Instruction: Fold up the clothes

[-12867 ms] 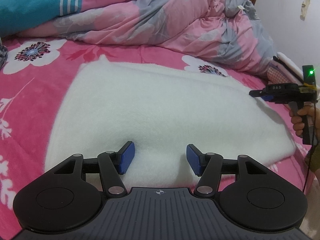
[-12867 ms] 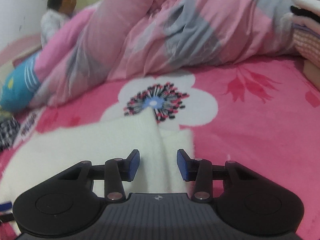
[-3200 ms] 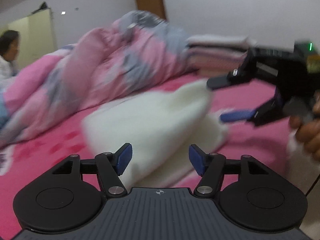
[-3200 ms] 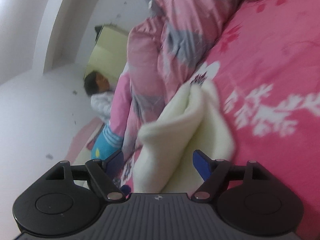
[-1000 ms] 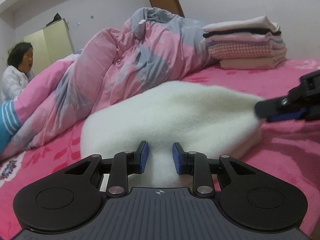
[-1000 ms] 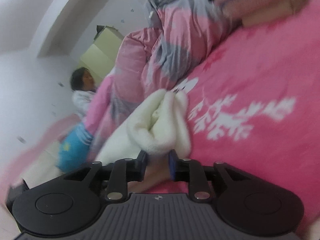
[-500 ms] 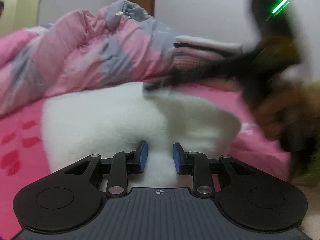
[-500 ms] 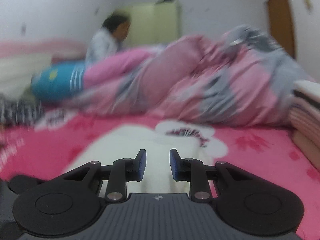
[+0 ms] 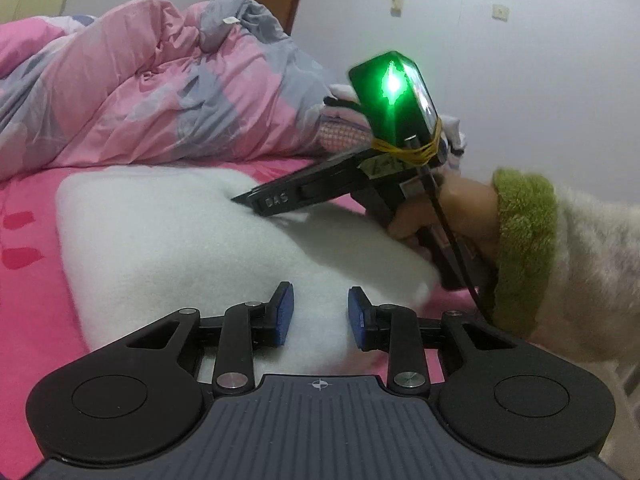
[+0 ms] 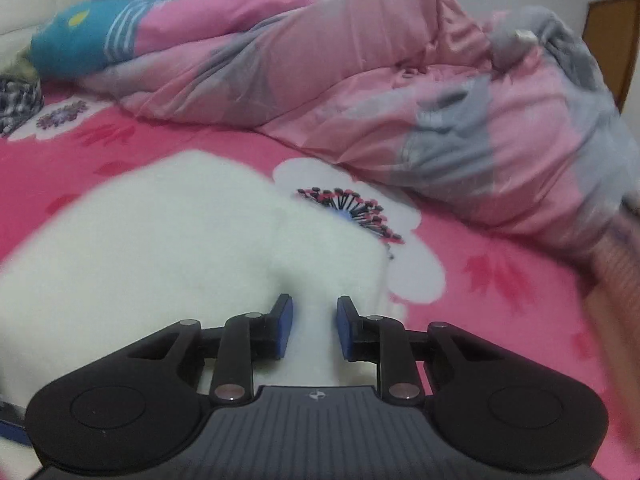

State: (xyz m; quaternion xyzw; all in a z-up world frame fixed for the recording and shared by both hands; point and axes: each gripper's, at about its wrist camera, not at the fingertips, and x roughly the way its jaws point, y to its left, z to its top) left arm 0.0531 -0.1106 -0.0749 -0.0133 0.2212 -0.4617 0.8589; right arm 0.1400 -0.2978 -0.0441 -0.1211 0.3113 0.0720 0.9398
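A white fluffy garment [image 9: 168, 240] lies folded on the pink flowered bed sheet [image 9: 24, 304]. My left gripper [image 9: 320, 314] is at its near edge, and its jaws are opening slightly with the white cloth filling the gap between the blue pads. In the left wrist view my right gripper [image 9: 240, 199] reaches in from the right, its tip pressed onto the top of the garment, held by a hand [image 9: 436, 208] in a green-cuffed sleeve. In its own view the right gripper [image 10: 314, 320] is shut on a raised ridge of the garment [image 10: 160, 248].
A rumpled pink and grey quilt [image 10: 360, 80] fills the back of the bed. A stack of folded clothes [image 9: 344, 136] sits behind the right gripper. A blue striped cushion [image 10: 80, 40] and a checked cloth [image 10: 16, 100] lie at the far left, with a person beyond them.
The right gripper rolled upright and swept across with a garment edge, from the garment's right end to its top. The left view swung right; the garment is folded more compactly.
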